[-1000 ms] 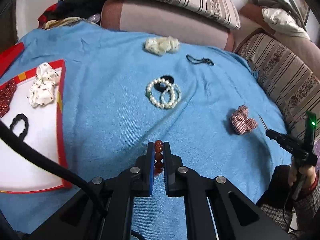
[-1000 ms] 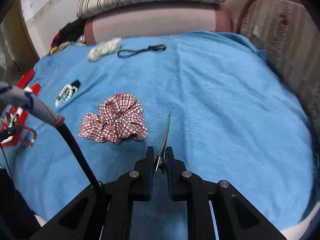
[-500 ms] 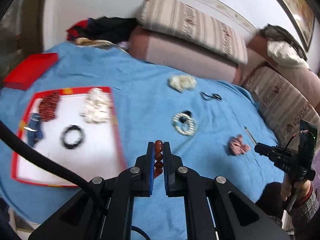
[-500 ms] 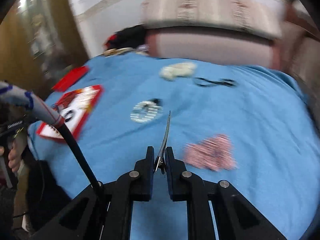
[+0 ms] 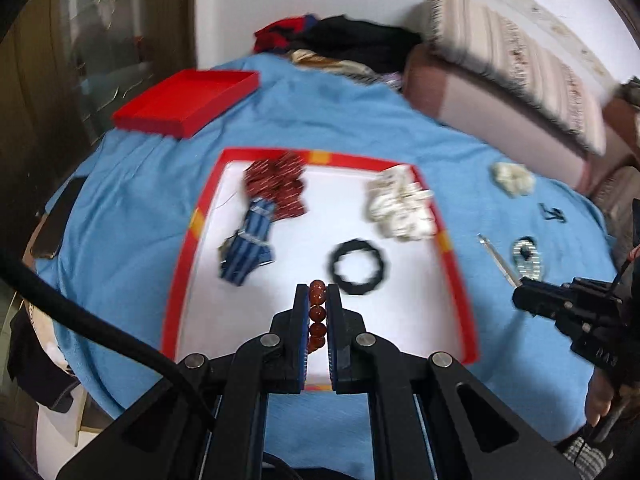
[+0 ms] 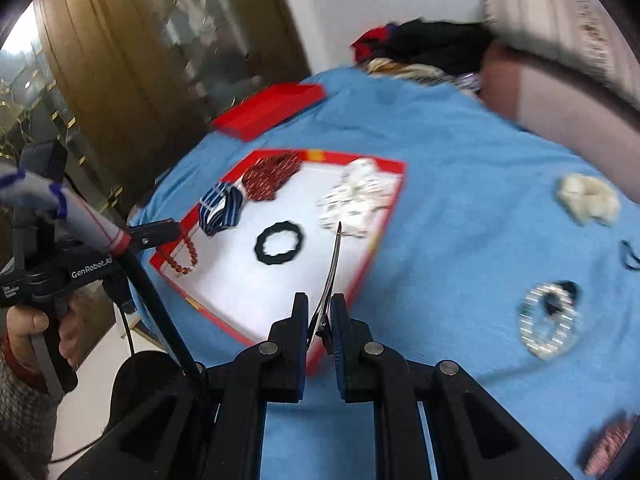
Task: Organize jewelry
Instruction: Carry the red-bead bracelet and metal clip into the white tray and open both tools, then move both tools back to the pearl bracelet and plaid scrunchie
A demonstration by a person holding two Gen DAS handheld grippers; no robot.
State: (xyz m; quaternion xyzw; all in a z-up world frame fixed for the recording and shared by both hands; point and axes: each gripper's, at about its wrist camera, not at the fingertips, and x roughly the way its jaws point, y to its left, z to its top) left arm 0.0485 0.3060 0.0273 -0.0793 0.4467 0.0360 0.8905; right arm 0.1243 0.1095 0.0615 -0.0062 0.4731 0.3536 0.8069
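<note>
My left gripper (image 5: 318, 300) is shut on a red-brown bead bracelet (image 5: 317, 314), held above the near part of the red-rimmed white tray (image 5: 400, 336). In the right wrist view the bracelet (image 6: 185, 256) hangs from the left gripper (image 6: 170, 232) over the tray's near left corner (image 6: 224, 320). My right gripper (image 6: 320, 308) is shut on a silver hair clip (image 6: 332, 268) that points up, over the tray's right rim. The clip (image 5: 498, 258) and right gripper (image 5: 524, 294) show right of the tray in the left wrist view.
In the tray lie a dark red scrunchie (image 5: 276, 184), a blue striped scrunchie (image 5: 248, 248), a white scrunchie (image 5: 400, 208) and a black hair tie (image 5: 357, 266). On the blue cloth (image 6: 460, 208): pearl bracelets (image 6: 548, 320), a cream scrunchie (image 6: 588, 198), a checked scrunchie (image 6: 608, 440). A red lid (image 5: 184, 102) lies behind.
Both grippers swung left from the cloth's right side to the tray, still holding bracelet and clip. The tray now lies straight ahead in both views.
</note>
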